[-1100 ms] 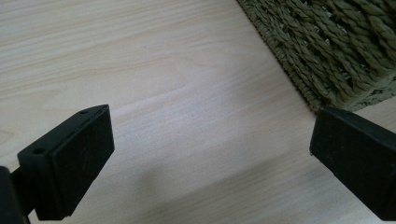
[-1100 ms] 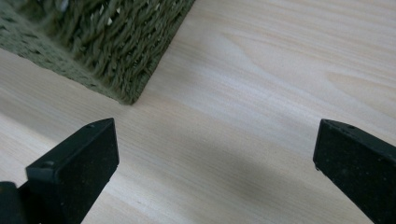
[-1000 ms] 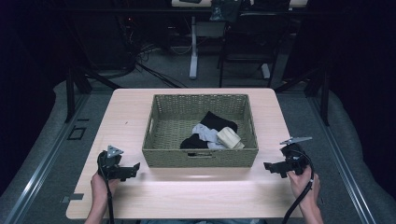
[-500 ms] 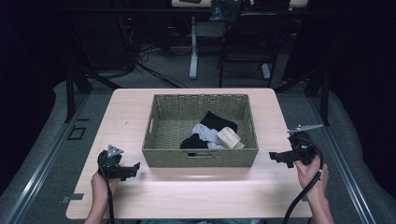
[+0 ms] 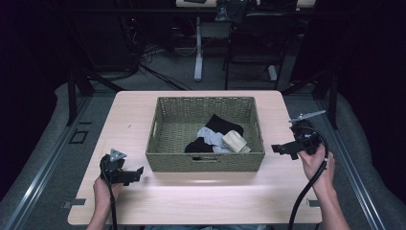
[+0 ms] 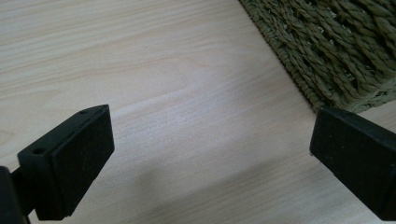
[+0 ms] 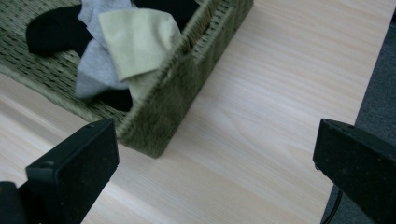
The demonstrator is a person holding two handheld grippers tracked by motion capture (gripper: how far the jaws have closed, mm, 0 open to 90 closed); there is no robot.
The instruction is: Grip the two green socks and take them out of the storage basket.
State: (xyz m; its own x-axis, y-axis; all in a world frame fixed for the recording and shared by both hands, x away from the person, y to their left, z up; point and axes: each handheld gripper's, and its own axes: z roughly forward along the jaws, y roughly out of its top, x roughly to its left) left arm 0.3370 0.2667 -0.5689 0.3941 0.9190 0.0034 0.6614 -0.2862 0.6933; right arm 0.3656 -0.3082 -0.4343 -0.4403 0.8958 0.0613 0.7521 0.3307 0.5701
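A woven olive basket (image 5: 206,160) stands in the middle of the light wooden table (image 5: 191,196). Inside it, toward its right front, lie a black sock (image 5: 222,123), a grey sock (image 5: 210,136) and a rolled beige sock (image 5: 233,141). My left gripper (image 5: 136,173) rests low at the table's front left, open and empty, its jaws pointing at the basket's front left corner (image 6: 336,56). My right gripper (image 5: 282,148) is held above the table just right of the basket, open and empty. The right gripper view looks down on the basket's corner (image 7: 163,121), the beige sock (image 7: 135,42) and the grey sock (image 7: 95,70).
The table's right edge (image 7: 369,93) runs close beside my right gripper, with dark floor beyond. Bare wood lies in front of the basket between the two hands. Chairs and table legs (image 5: 197,52) stand on the floor behind the table.
My right gripper has risen and moved away from the front edge, toward the basket's right side. The left gripper has stayed in place.
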